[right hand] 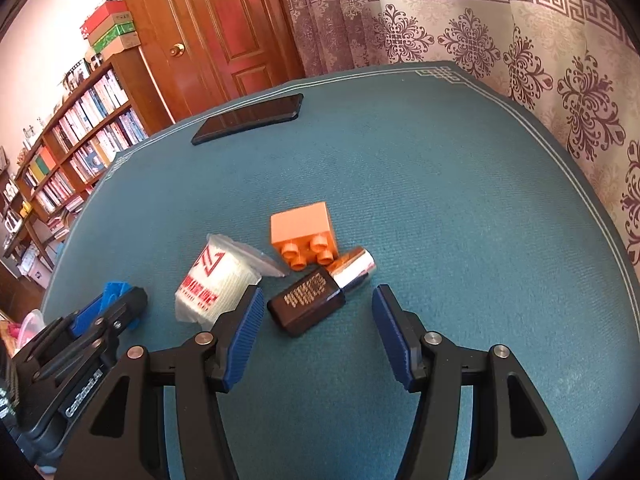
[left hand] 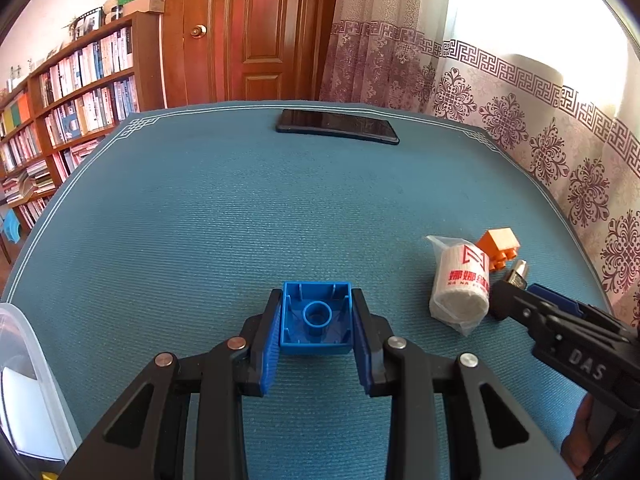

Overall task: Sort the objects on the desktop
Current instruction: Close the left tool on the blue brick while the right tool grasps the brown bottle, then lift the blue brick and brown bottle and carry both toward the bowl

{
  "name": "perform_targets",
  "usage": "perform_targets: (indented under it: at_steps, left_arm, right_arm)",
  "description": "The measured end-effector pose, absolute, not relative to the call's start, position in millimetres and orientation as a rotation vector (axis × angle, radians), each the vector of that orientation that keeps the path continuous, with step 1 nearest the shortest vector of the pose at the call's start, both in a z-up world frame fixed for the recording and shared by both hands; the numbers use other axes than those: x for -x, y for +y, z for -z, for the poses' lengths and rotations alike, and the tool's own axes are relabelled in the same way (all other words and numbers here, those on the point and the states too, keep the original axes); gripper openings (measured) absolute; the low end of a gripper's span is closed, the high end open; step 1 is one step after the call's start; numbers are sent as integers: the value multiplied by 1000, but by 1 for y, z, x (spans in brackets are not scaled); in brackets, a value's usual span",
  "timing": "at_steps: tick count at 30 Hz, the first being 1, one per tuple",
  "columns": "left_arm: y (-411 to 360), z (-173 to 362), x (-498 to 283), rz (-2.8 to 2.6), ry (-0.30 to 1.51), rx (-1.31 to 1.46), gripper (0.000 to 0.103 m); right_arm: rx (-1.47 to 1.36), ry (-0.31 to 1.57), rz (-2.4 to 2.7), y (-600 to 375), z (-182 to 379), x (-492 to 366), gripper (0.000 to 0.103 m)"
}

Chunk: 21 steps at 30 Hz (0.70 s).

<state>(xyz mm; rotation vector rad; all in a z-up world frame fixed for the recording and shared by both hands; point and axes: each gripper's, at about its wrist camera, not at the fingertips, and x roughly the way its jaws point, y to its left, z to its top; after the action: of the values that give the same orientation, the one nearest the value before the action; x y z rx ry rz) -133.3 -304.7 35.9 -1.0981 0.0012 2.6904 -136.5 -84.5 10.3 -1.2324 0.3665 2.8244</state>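
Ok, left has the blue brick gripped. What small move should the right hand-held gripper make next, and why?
Probably ease the right hand-held gripper forward a little and close on the dark bottle. Its fingers are open, and the bottle lies on its side between the tips, not yet far enough in for a grip. The orange brick sits close by the silver cap, so advance gently.

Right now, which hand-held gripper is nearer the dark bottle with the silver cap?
Right. The right hand-held gripper is open with the dark bottle lying just ahead between its fingers. The left hand-held gripper is off to the bottle's left, shut on the blue brick.
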Motion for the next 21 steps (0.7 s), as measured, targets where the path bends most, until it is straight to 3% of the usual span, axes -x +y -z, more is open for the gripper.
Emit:
perform_targets:
  at_steps: [10,16,21]
  left_arm:
    - [-304,-36,132,-2677,-3,1100,35]
    - [-302,-35,132,-2667,0,1101,35]
    - [-300,-36,130,-2658,2,1096,35]
  right_arm:
    - [1228,269,-2823,-87,-6,142,60]
    - [1229,255,-2796,-78,-5,133,30]
    - [1225,276,-2788,-69,-5,123,25]
